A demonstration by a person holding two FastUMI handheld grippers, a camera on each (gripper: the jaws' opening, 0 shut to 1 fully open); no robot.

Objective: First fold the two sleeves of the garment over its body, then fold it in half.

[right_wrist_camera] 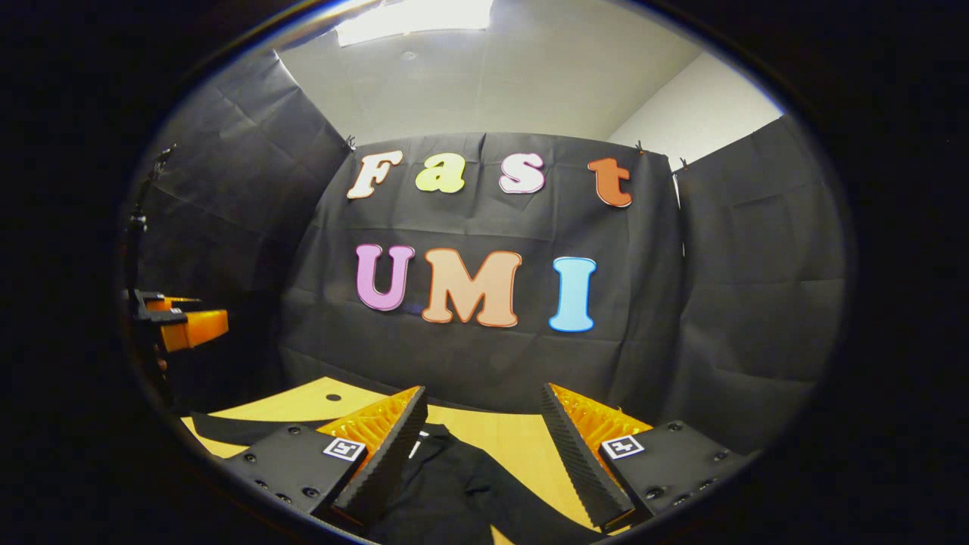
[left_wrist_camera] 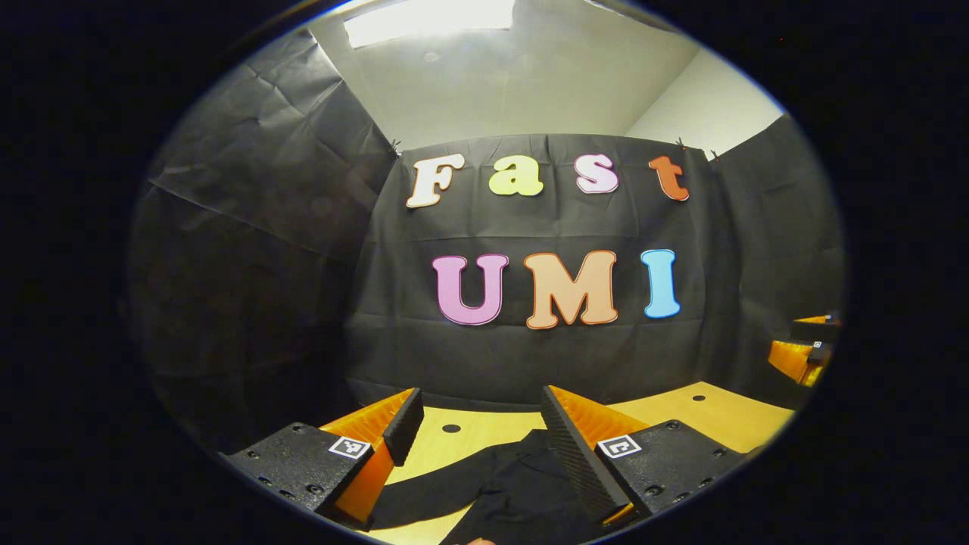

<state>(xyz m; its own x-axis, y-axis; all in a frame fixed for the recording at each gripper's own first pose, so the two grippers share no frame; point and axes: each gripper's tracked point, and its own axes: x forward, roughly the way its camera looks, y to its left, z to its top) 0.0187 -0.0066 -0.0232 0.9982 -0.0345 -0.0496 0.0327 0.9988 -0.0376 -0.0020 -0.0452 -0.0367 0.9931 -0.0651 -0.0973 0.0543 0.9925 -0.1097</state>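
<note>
Black fabric, the garment [left_wrist_camera: 515,484], lies flat on the wooden surface [left_wrist_camera: 711,412] beneath both of your claws. In the left gripper view, your left claw [left_wrist_camera: 481,424] is spread wide with nothing between its fingers, and the cloth sits at 6 o'clock, low in the gap. 1 sleeve [left_wrist_camera: 424,507] runs out as a long strip toward 8 o'clock, passing under the left-hand finger. Your other claw shows far off at 3 o'clock.

In the right gripper view, your right claw [right_wrist_camera: 484,424] is equally wide and empty. The garment [right_wrist_camera: 454,484] fills the gap at 6 o'clock, and a dark strip [right_wrist_camera: 242,428], probably the sleeve on that side, stretches off toward 9 o'clock.

Neither sleeve looks folded yet, so I judge you are at the very start. Both claws hover above the cloth rather than touching it. Your left claw seems nearer the sleeve at 8 o'clock; lower onto its far end and carry it across the long axis.
</note>
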